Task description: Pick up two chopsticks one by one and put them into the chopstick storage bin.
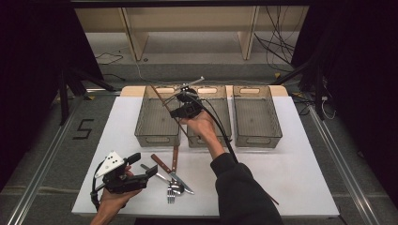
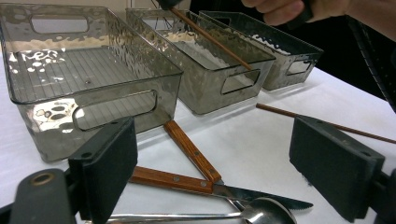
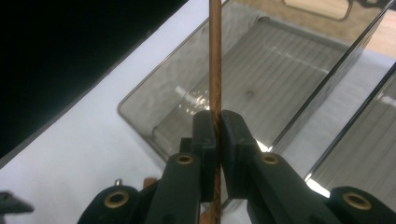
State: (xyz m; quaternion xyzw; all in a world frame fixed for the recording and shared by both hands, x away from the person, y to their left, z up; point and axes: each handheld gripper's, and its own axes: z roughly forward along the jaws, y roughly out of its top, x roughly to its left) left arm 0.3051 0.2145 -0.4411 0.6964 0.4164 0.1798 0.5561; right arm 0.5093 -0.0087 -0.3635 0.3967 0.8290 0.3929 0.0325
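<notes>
Left gripper, lower left: jaws spread wide, grasping nothing, above the bench | knives, lower centre: beside fork and spoon | right gripper, centre: jaws clenched on chopstick, over left bin | left gripper view: second chopstick lying on bench.

We wear a dark sleeve; our 2 grippers are black with brass-coloured screws, black cables and a grey 3-cornered plate.
</notes>
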